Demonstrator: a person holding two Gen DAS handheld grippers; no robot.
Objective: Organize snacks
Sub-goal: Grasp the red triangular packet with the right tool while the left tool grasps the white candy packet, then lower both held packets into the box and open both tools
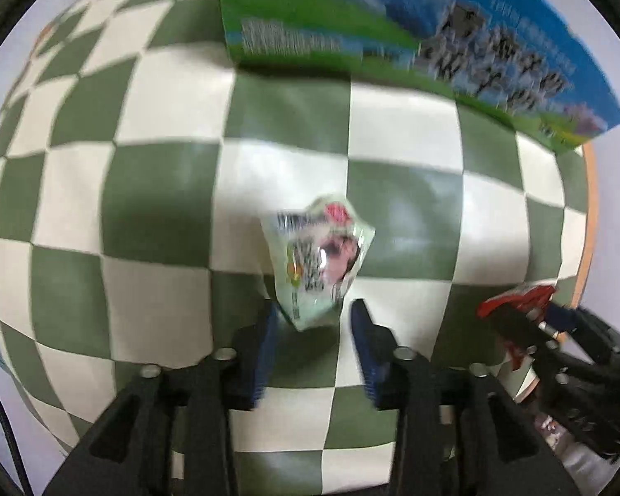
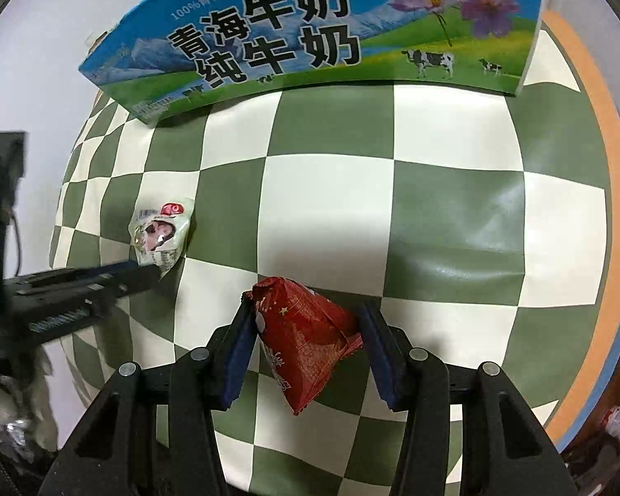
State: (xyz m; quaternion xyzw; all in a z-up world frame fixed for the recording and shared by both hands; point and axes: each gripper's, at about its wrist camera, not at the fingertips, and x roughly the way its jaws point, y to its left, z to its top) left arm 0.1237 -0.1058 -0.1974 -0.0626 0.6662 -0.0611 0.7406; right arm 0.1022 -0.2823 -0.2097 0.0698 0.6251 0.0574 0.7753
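A pale green snack packet (image 1: 320, 258) lies on the green-and-white checkered cloth (image 1: 165, 206), its near end between the open fingers of my left gripper (image 1: 313, 310); it also shows in the right wrist view (image 2: 161, 235). A red snack packet (image 2: 301, 339) lies between the open fingers of my right gripper (image 2: 306, 310), its left edge against the left pad. The left gripper's finger (image 2: 103, 281) shows at the left of the right wrist view, touching the green packet. The red packet (image 1: 516, 301) and the right gripper show at the left wrist view's right edge.
A blue-and-green milk carton box (image 2: 310, 33) stands at the far side of the cloth, also in the left wrist view (image 1: 392, 20). The round table's orange rim (image 2: 616, 206) curves along the right. Something crumpled and pale (image 2: 12, 405) lies at the lower left.
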